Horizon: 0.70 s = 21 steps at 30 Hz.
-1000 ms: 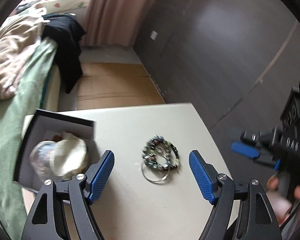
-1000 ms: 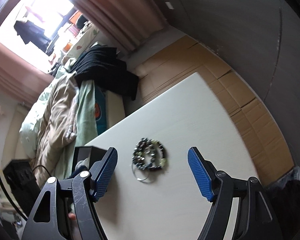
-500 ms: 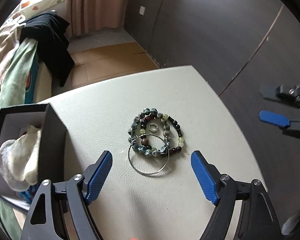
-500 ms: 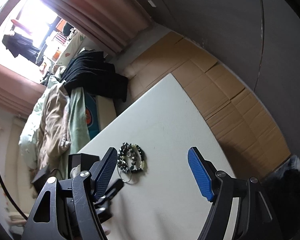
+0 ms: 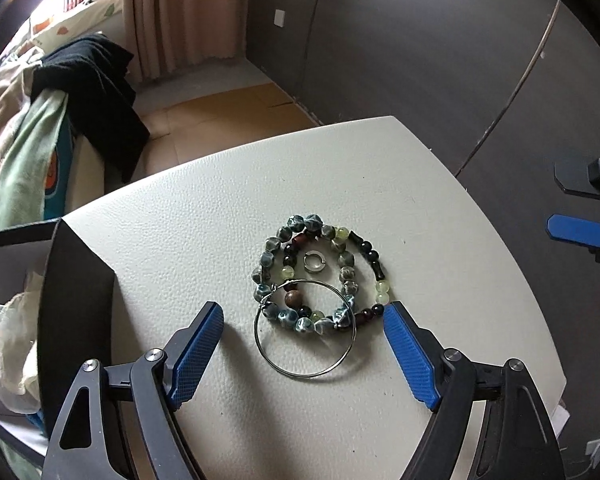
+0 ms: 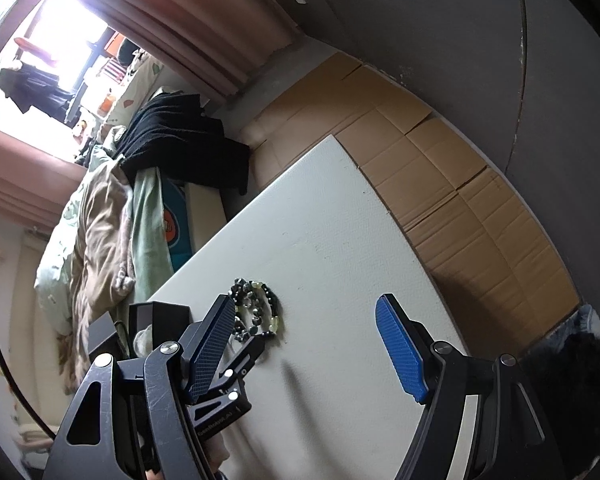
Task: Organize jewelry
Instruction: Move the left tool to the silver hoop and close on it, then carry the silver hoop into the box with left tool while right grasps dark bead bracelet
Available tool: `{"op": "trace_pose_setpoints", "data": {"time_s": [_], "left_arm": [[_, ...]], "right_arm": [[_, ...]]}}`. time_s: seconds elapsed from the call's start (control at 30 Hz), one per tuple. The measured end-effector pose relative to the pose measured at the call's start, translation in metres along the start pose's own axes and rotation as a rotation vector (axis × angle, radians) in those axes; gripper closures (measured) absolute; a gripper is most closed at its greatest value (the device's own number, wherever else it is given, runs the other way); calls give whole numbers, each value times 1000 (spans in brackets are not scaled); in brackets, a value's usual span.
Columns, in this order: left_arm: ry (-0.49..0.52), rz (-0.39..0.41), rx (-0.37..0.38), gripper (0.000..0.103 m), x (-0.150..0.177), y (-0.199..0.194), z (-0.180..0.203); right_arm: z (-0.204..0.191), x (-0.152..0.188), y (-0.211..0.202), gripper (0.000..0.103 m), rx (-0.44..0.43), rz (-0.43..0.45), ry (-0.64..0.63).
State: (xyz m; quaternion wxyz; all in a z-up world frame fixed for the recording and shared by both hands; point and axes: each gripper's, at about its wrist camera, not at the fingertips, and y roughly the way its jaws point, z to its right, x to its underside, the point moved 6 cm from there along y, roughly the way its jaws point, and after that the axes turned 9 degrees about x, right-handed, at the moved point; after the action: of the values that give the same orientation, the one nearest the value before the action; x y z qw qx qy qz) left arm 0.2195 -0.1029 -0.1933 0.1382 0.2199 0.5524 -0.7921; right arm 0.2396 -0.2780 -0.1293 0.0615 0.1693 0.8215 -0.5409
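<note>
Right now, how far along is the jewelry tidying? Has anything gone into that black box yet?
Barely started. The bead bracelets, the big wire hoop and the small silver ring all lie in one heap on the white table. The left claw is open around the hoop, gripping nothing; the right claw is open and empty. The black box shows only crumpled wrapping. Everything remains to sort.

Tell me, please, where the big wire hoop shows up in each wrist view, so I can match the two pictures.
Left wrist: the hoop lies on the table at lower centre, between the open left gripper fingers, overlapping the near edge of the beaded bracelets.
Right wrist: the hoop is not visible; black gripper parts cover the spot just below the bracelets.
Shared landmark: the bracelets, with the black box to their left in both views.
</note>
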Motion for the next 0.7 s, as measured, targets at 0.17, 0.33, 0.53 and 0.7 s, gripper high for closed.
{"op": "trace_pose_setpoints", "data": {"time_s": [0.17, 0.33, 0.53, 0.7], "left_arm": [[27, 17, -19, 41, -1, 0, 2], [22, 17, 9, 51, 0, -3, 1], [-7, 32, 20, 51, -1, -15, -5], [-26, 79, 38, 51, -5, -37, -7]], "right_arm": [[-3, 1, 3, 30, 11, -4, -12], [-12, 4, 9, 30, 18, -15, -37], [-23, 7, 15, 30, 22, -23, -58], [-29, 9, 19, 30, 17, -21, -62]]}}
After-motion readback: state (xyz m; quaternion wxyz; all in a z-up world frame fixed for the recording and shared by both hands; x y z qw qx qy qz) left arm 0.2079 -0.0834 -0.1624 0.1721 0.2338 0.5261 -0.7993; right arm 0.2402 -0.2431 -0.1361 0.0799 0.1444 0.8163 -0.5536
